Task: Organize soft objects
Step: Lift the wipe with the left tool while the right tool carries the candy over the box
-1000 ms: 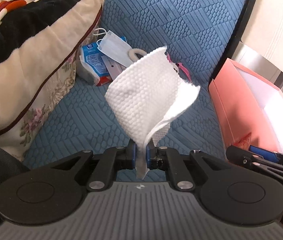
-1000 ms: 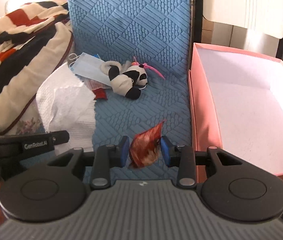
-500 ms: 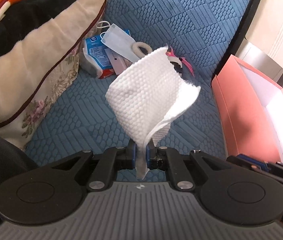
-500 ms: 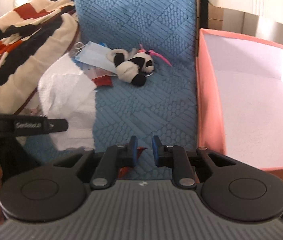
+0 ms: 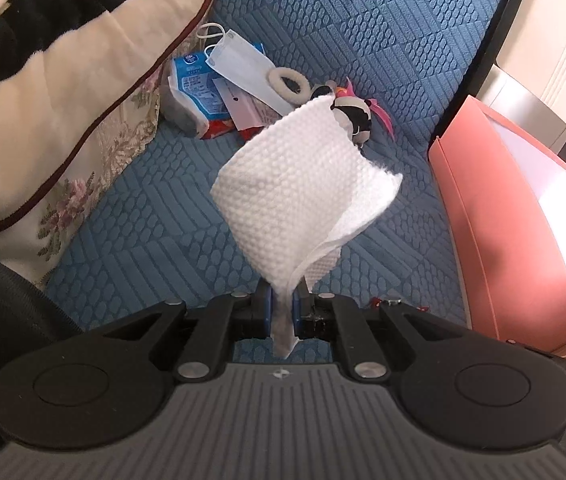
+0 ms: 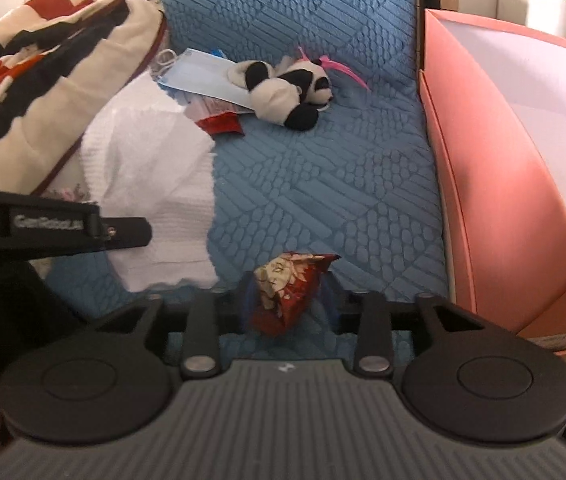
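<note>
My left gripper (image 5: 281, 312) is shut on the lower corner of a white textured cloth (image 5: 299, 188), which stands up above the blue quilted seat (image 5: 143, 240). The same cloth (image 6: 151, 168) shows at the left of the right wrist view. My right gripper (image 6: 288, 308) is low over the seat with its jaws opening. A crumpled red-and-cream wrapper (image 6: 283, 292) sits between the blurred pads, and they seem to stand just off it. A small panda plush (image 6: 287, 90) lies further back, partly hidden by the cloth in the left wrist view.
An open pink box (image 6: 495, 160) with a white inside stands at the right of the seat. A striped blanket (image 5: 43, 60) is piled on the left. A face mask (image 5: 239, 64), a hair tie (image 5: 287, 82) and a tissue pack (image 5: 195, 84) lie at the back.
My right gripper has sunk toward the seat; its jaws narrowed and then spread again around the red wrapper. The left gripper holds the white cloth as before.
</note>
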`<state>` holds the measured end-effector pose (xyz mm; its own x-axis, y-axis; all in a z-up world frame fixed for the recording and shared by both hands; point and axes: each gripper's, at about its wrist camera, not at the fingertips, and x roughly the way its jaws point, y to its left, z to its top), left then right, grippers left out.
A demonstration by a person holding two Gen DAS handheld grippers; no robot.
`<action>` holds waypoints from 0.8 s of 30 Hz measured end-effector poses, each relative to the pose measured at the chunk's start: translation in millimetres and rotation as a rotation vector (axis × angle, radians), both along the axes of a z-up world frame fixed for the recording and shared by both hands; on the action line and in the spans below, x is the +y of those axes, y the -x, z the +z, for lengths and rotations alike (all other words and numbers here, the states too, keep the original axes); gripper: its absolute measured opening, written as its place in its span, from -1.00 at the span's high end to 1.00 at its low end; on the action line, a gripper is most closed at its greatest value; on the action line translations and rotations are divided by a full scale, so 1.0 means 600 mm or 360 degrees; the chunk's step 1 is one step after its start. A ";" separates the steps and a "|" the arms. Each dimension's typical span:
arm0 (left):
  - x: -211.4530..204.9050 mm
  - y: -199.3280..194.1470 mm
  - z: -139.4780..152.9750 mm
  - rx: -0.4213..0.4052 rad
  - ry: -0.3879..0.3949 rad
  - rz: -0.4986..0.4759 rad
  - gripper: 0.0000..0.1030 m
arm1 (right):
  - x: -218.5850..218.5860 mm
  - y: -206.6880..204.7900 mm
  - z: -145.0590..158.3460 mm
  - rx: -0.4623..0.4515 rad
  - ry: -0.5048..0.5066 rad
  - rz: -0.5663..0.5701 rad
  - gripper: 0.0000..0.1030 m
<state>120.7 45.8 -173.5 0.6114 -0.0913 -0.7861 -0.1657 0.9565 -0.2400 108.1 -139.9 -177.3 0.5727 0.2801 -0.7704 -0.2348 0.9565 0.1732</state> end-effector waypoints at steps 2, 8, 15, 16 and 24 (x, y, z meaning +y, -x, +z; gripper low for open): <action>-0.001 -0.001 -0.002 -0.0012 -0.0002 -0.0012 0.77 | -0.001 -0.006 -0.009 0.0005 0.0013 -0.0019 0.18; -0.003 -0.005 -0.012 -0.0003 -0.0024 -0.0029 0.77 | -0.002 -0.016 -0.037 0.0038 -0.0069 -0.0014 0.11; -0.002 -0.008 -0.020 0.0010 -0.0048 -0.0019 0.77 | 0.007 -0.015 -0.041 -0.0042 -0.0045 0.0032 0.24; -0.002 -0.007 -0.020 0.0010 -0.0051 -0.0019 0.77 | 0.005 -0.015 -0.040 -0.0044 -0.0047 0.0038 0.26; -0.003 -0.005 -0.010 0.0001 -0.0061 -0.0012 0.77 | -0.003 -0.014 -0.018 -0.0086 -0.0044 0.0053 0.41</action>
<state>123.7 43.9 -179.4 0.6103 -0.0659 -0.7894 -0.1584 0.9663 -0.2032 116.2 -141.5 -188.2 0.6032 0.3203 -0.7304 -0.2763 0.9430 0.1854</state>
